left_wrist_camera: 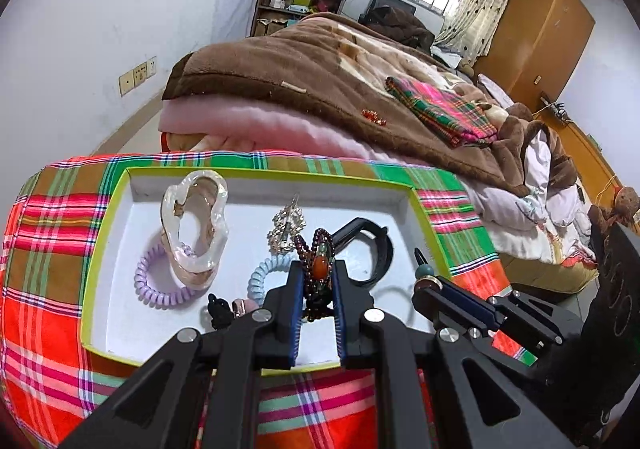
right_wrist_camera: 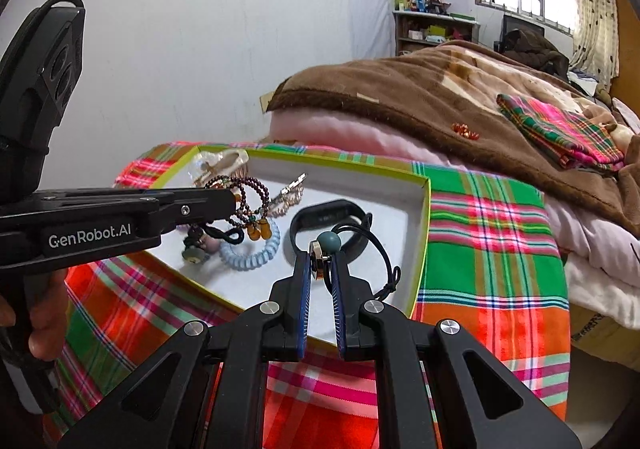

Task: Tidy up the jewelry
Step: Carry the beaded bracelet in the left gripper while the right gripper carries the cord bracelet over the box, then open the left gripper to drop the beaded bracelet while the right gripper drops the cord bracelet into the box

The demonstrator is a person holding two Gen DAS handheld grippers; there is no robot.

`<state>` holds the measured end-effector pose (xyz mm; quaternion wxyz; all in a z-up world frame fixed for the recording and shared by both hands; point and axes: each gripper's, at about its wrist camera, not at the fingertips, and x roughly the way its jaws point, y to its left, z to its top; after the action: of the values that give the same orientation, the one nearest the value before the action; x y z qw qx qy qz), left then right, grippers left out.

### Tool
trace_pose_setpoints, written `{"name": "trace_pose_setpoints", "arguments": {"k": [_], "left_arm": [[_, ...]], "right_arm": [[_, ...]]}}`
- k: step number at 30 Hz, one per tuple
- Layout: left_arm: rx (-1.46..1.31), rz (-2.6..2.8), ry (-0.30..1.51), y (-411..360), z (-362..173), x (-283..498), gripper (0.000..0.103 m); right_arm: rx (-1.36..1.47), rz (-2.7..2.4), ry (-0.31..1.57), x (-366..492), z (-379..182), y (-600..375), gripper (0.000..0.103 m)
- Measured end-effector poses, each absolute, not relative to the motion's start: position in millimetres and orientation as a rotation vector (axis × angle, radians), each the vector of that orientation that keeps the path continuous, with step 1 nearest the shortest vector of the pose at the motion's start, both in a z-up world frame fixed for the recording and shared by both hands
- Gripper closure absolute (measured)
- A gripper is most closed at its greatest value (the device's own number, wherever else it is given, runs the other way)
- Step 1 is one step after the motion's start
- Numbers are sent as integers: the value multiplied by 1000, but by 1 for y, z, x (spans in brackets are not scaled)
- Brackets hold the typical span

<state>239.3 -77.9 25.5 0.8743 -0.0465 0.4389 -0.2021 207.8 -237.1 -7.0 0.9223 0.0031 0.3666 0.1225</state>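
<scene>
Purple beads [left_wrist_camera: 316, 269] — left gripper's [left_wrist_camera: 317, 281] catch

Left tool [left_wrist_camera: 317, 281] nearly closed and level, right tool [right_wrist_camera: 322, 261] nearly closed beside it, tips close together

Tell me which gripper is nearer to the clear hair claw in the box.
Left. The left gripper, shut on a bead bracelet, is just right of the hair claw; the right gripper, holding a pendant, is beyond it, farther right.
</scene>
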Motion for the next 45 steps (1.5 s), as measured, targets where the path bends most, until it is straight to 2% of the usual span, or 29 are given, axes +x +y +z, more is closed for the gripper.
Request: {"name": "trace_pose_setpoints", "arguments": {"k": [15, 39, 45], "left_arm": [[-69, -392, 981, -75, 2, 247, 89], [-65, -355, 1006, -69, -4, 249, 87], [-68, -354, 1000, -69, -3, 249, 77]], "right_arm": [[-15, 294, 829, 219, -27, -229, 92], [12, 304, 872, 225, -29, -229, 92], [22, 306, 870, 224, -29, -230, 92]]}}
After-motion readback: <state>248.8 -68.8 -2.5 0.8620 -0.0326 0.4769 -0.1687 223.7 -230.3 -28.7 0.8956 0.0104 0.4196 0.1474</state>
